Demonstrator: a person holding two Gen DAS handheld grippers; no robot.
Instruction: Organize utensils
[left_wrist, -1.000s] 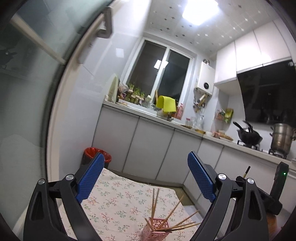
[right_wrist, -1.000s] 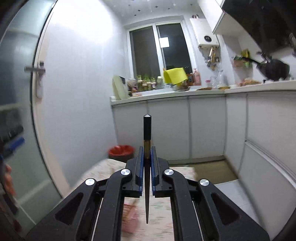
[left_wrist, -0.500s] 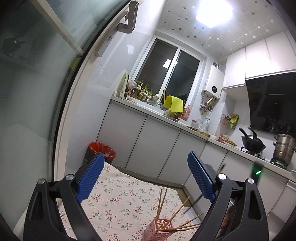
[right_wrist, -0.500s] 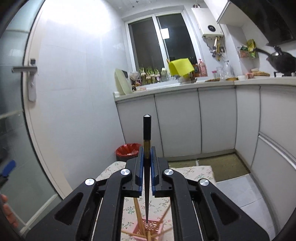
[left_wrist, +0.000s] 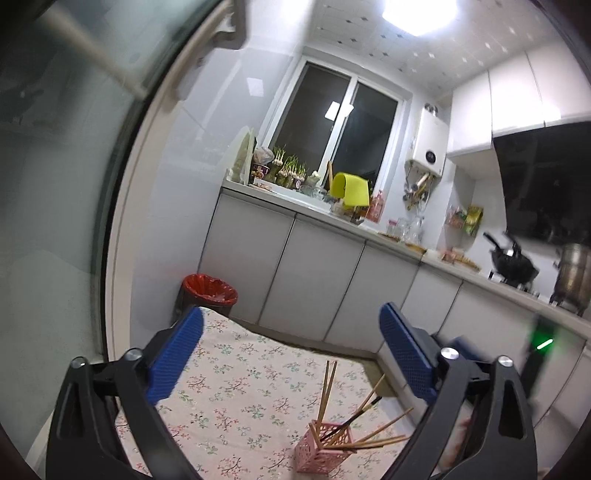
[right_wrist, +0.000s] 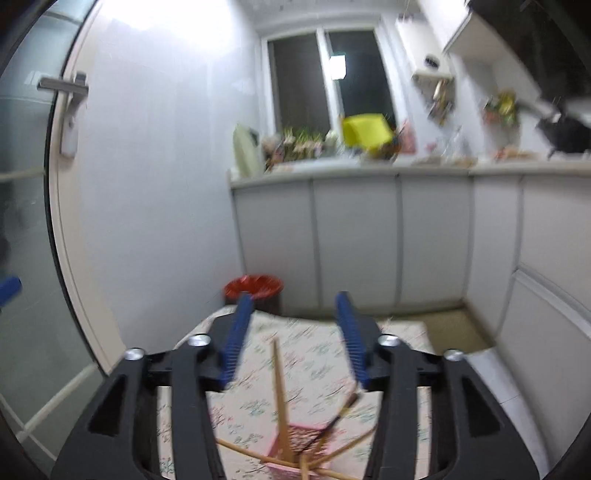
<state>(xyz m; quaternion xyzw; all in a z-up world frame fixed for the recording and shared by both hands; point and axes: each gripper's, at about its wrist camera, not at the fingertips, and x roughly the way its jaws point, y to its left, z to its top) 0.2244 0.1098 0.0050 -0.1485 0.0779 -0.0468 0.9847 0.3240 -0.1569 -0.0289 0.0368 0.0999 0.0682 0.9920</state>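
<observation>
Both grippers empty: left gripper (left_wrist: 291, 352) jaws wide apart, right gripper (right_wrist: 295, 339) jaws parted. One pink holder (left_wrist: 320, 448) on floral tablecloth (left_wrist: 240, 384): roughly six wooden chopsticks (left_wrist: 327, 384), one dark chopstick (left_wrist: 352, 415). One red bin (left_wrist: 209, 291) beyond.
</observation>
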